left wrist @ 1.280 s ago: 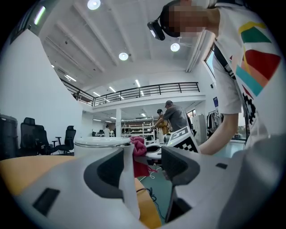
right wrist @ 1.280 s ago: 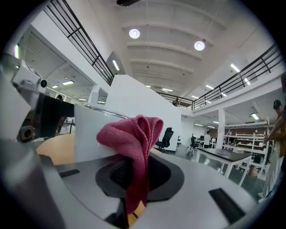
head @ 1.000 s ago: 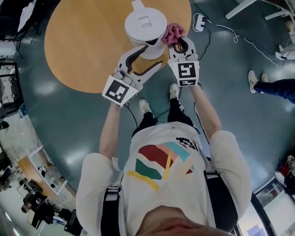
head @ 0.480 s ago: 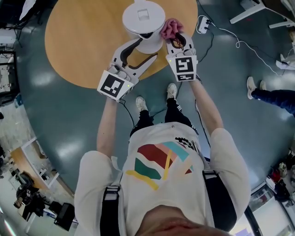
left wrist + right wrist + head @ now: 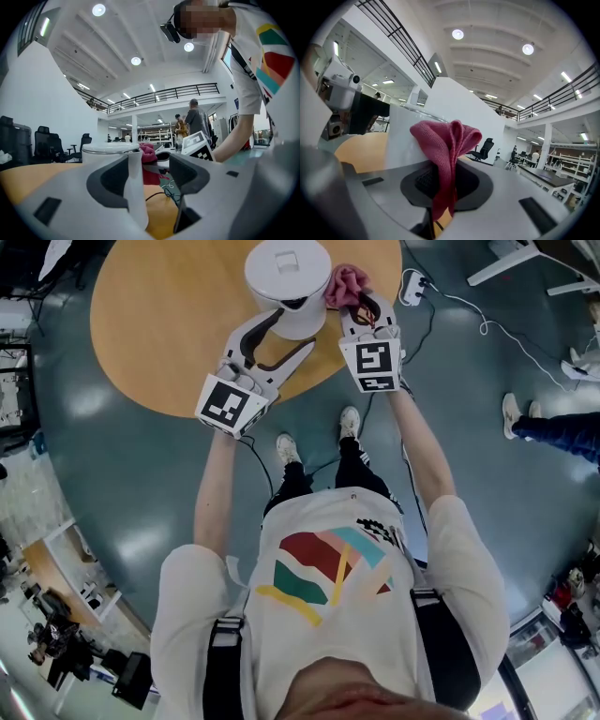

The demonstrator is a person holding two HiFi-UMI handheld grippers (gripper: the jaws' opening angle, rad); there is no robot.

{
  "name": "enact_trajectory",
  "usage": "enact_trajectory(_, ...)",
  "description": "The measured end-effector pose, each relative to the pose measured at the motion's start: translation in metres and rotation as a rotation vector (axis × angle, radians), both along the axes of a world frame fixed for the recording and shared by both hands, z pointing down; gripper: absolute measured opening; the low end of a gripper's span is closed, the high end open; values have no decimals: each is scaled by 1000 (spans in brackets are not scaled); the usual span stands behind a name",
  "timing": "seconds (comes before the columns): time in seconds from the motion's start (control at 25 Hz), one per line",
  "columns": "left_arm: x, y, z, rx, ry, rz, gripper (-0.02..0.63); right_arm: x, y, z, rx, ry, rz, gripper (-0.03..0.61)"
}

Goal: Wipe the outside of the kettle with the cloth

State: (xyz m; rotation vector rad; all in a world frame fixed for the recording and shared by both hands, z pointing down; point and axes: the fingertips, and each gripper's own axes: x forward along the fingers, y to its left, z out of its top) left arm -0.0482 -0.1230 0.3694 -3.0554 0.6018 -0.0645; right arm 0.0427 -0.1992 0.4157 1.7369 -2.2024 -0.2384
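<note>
A white kettle stands on the round wooden table near its front edge. My left gripper is open, its jaws either side of the kettle's handle; the handle lies against the left pad with a gap to the right one. My right gripper is shut on a pink cloth, and the bunched cloth touches the kettle's white wall on its right side. In the left gripper view the cloth shows just behind the kettle's lid.
The table's curved edge runs just under both grippers. On the floor at the right lie a white power strip and its cable. Another person's shoe and leg are at far right. My own feet stand below the table edge.
Both grippers and the kettle sit slightly higher in the head view than a second ago. The cloth has stayed against the kettle's right side, gripped the same way.
</note>
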Motion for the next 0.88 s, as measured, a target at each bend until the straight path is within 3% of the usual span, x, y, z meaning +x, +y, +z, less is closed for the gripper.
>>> enact_trajectory(0.12,-16,0,-6,-6,40,-43,302,3,19,-14,44,47,36,47)
enact_trajectory(0.32,-50,-3,-1,-40,65,-123,302,-22,56,-35,137,270,-3,48)
enact_trajectory(0.64,-82,8,11,-68,48,-145,301,-88,74,-27,206,605,-100,46)
enact_trajectory(0.88,-109,9,15,-74,61,-165,302,-101,70,-35,210,664,-62,48)
